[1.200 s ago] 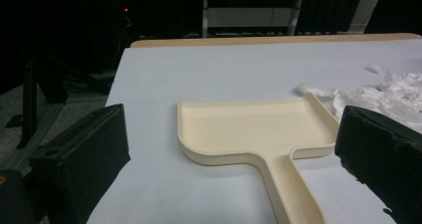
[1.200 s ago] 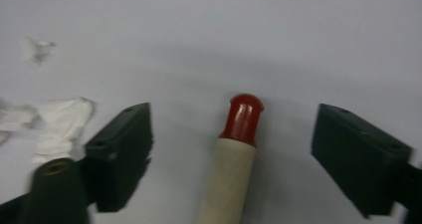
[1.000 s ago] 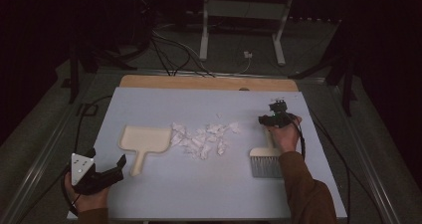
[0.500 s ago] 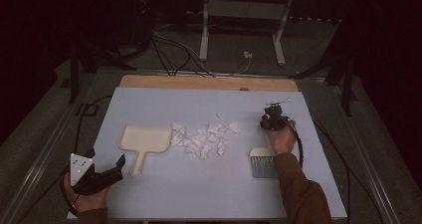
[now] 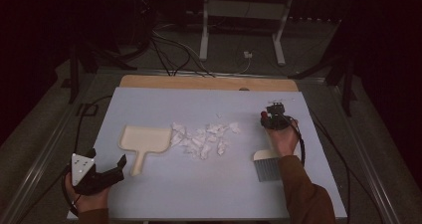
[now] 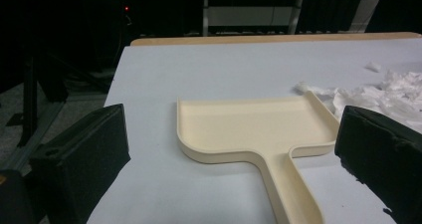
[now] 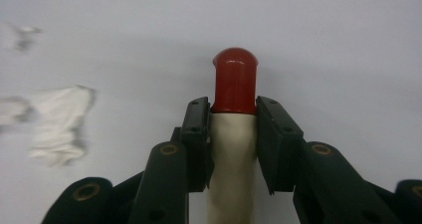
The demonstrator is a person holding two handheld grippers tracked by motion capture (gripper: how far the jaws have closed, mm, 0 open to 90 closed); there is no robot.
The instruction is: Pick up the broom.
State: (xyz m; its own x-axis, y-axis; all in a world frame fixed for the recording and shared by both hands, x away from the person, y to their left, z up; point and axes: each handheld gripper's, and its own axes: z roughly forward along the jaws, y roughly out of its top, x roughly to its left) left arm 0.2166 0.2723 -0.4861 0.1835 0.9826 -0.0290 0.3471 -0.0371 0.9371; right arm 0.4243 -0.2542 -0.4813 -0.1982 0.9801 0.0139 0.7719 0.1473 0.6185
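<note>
One brush (image 5: 268,165), one dustpan (image 5: 144,140), two grippers

Left gripper (image 5: 107,174), lower left of the high view: black body, grey three-cornered plate with pale dots, black cable; broad matt black fingers (image 6: 84,159). Right gripper (image 5: 271,118), right of centre: black, black cable; fingers (image 7: 196,134) with brass-coloured screws. Right sleeve (image 5: 306,199): brown.

Right gripper (image 5: 266,118) jaws just closed onto brush handle (image 7: 233,149), hand shifted slightly.
</note>
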